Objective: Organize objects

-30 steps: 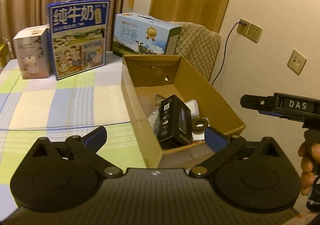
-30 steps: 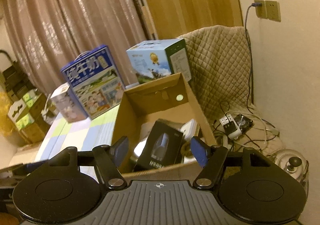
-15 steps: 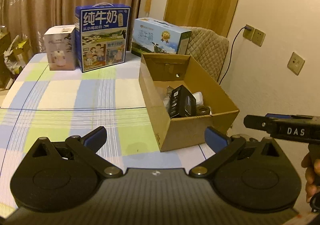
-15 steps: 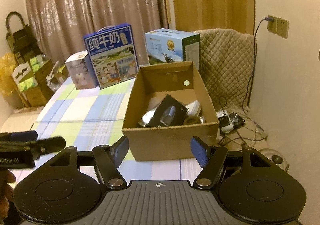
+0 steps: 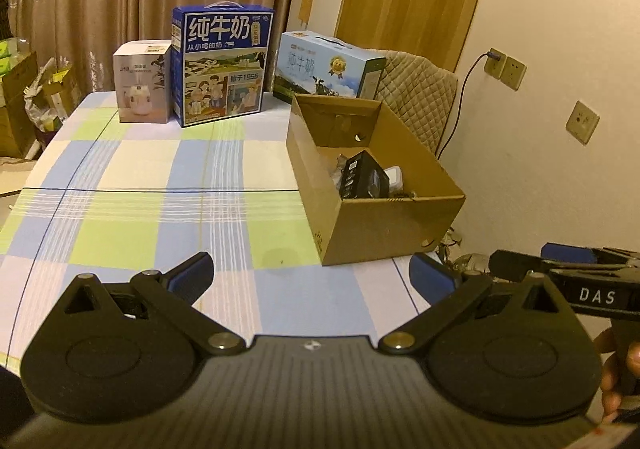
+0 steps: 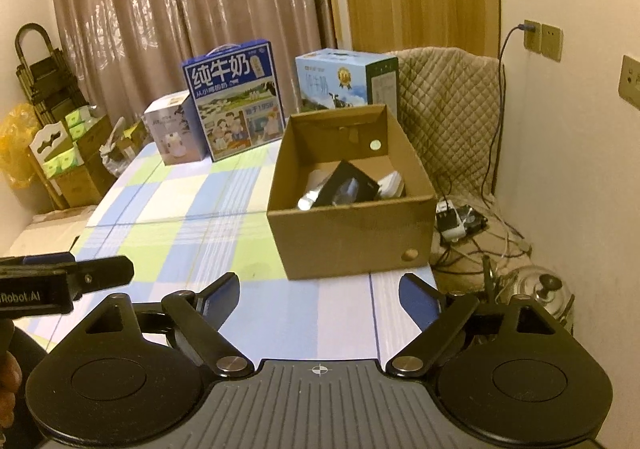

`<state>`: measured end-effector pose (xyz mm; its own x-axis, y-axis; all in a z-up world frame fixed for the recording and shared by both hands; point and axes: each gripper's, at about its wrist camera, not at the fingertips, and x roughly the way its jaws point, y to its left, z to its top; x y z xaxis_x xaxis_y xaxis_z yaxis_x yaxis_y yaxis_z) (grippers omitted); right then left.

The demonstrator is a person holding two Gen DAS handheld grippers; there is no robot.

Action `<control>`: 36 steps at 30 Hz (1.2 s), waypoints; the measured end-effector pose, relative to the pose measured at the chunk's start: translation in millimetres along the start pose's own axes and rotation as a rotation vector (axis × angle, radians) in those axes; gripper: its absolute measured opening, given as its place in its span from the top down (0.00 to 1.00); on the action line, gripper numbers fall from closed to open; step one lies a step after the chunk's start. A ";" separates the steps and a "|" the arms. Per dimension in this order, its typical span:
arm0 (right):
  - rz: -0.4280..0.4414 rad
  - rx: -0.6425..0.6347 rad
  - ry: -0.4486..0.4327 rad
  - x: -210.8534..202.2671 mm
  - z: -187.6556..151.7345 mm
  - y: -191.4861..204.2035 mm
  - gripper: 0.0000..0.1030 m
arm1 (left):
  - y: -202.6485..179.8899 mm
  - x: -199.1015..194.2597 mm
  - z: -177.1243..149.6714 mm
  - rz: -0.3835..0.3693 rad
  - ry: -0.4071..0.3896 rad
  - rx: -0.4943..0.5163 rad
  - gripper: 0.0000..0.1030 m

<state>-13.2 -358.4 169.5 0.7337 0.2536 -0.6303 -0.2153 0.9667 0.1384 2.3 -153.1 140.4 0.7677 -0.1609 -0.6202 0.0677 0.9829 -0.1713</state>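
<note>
Both claws gape wide and empty above the bench [image 5: 132, 209]: left claw [image 5: 310, 277], right claw [image 6: 320, 295] just widened. Box [image 6: 352, 237] sits ahead.

Both our grippers hover with nothing between their fingers.

Our left gripper [image 5: 310, 275] points forward and downward, its blue-padded fingers [image 5: 192, 275] spread wide at 10 and 2 o'clock of the wrist view. Our right gripper [image 6: 320, 295] sits level beside it, tilted down alike; its jaws have just been opening and now stand wide, nothing between them. From the left wrist view our right gripper's side shows at 4 o'clock, with our right hand [image 5: 618, 373] wrapped on its handle. From the right wrist view our left gripper's side shows at 9 o'clock.
</note>
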 end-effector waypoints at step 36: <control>0.016 0.009 0.026 -9.7 -31.6 13.8 0.18 | 9.1 -12.6 -43.3 0.037 0.031 -0.008 0.01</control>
<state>-43.6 -348.7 153.4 0.7130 0.2679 -0.6479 -0.2207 0.9629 0.1554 -34.3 -146.0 113.5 0.7498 -0.1272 -0.6493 0.0341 0.9875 -0.1541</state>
